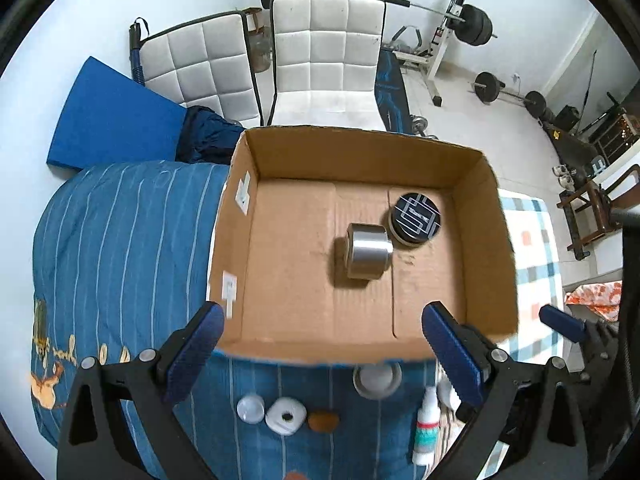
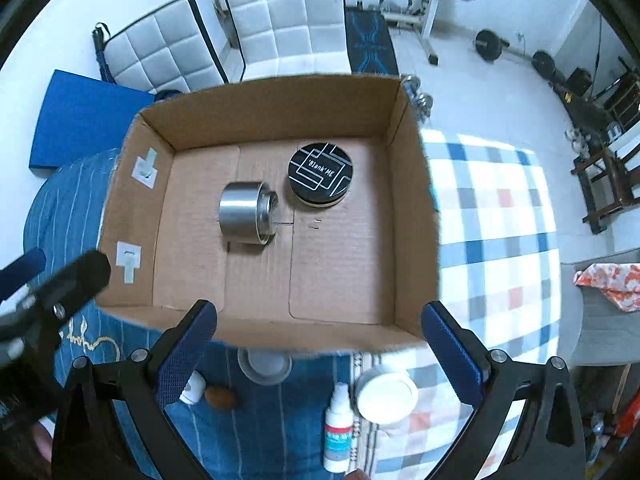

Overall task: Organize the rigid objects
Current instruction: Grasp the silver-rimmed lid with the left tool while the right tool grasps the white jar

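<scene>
An open cardboard box sits on the bed. Inside lie a shiny metal cylinder on its side and a round black tin with white line print. My left gripper is open and empty, over the box's near edge. My right gripper is open and empty, also at the near edge. On the bedding in front of the box lie a white dropper bottle, a white jar, a grey-lidded jar, a white floss-like case, a clear cap and a brown oval piece.
The bed has a blue striped cover and a checked sheet. Two white padded chairs stand behind the box. A blue mat leans at the left. Weight equipment stands at the back right.
</scene>
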